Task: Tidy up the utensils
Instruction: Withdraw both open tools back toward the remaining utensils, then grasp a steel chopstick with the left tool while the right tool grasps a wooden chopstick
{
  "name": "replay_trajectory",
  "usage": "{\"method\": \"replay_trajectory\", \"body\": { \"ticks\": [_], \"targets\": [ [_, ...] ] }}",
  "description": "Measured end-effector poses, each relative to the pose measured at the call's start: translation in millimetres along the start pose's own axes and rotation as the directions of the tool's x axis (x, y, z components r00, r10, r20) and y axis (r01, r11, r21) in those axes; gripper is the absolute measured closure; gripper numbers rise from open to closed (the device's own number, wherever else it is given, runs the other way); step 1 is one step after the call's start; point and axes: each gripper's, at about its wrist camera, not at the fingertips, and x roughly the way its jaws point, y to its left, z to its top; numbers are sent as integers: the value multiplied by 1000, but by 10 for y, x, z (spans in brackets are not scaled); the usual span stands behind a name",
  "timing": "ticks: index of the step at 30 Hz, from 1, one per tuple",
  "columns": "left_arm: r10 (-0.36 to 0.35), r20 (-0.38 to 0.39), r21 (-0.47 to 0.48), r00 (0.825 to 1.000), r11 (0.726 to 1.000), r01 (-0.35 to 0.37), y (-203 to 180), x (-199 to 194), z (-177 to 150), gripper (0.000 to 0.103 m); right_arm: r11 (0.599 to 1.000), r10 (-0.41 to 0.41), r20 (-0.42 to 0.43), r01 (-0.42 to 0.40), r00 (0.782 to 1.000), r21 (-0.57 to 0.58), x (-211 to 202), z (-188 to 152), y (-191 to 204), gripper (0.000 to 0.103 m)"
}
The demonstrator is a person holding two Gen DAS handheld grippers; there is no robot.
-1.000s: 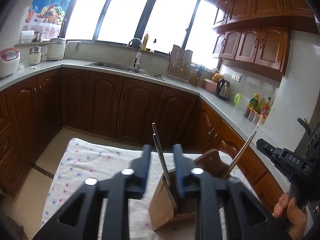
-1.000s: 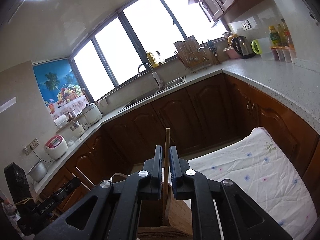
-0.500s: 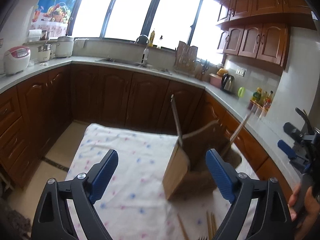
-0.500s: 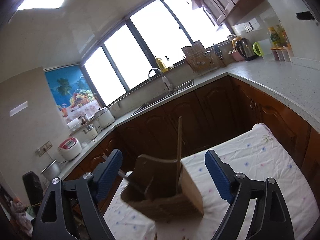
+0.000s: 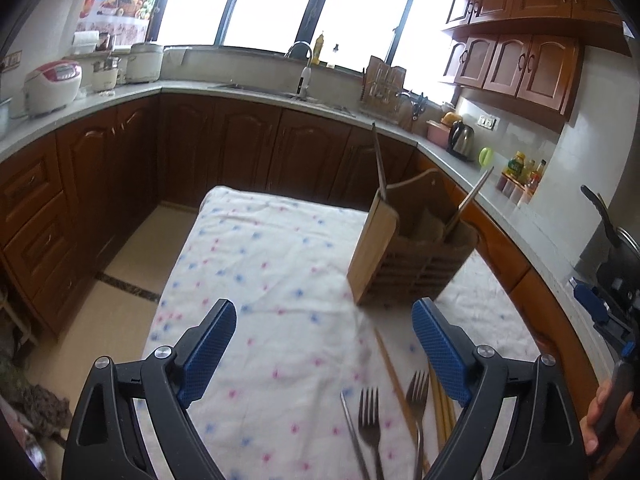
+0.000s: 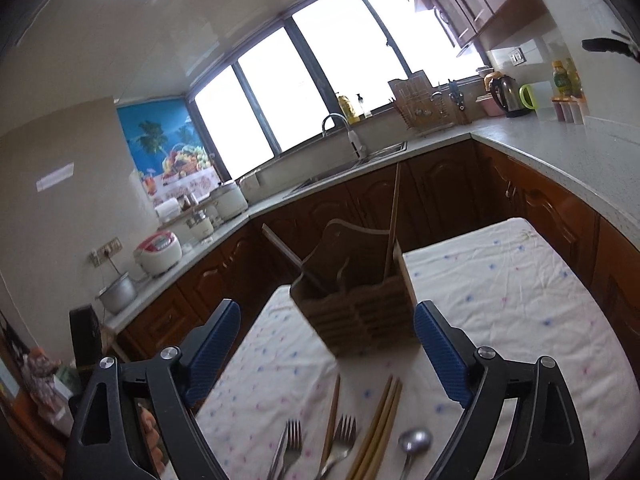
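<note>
A wooden utensil holder stands on the flowered tablecloth. A metal utensil handle and a wooden chopstick lean upright in it. Two forks, loose wooden chopsticks and a spoon lie on the cloth nearer to me. My left gripper is open and holds nothing, short of the holder. My right gripper is likewise open with nothing in it. In the left wrist view the right gripper shows at the right edge, with a hand below it.
Dark wooden cabinets and a grey counter run around the table on three sides. On the counter stand a kettle, bottles, rice cookers and a dish rack. Tiled floor lies left of the table.
Both grippers let go of the utensils they had put in the holder, opened wide and drew back from it. The forks, chopsticks and spoon on the cloth have come into view.
</note>
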Motion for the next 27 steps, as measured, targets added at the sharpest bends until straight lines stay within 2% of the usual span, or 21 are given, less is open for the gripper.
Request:
{"method": "replay_trajectory", "body": {
  "ticks": [10, 19, 27],
  "targets": [
    [8, -72, 9, 997, 1000, -7, 65, -277, -260, 13, 998, -58, -88, 56, 994, -21, -147, -426, 35, 13],
    [18, -139, 32, 990, 999, -13, 46, -244, -387, 13, 994, -107, -147, 108, 983, 1, -164, -671, -116, 13],
    [32, -176, 52, 984, 998, -24, -6, -155, -413, 13, 993, -116, -172, 120, 978, 12, -135, -772, -163, 13]
  ]
}}
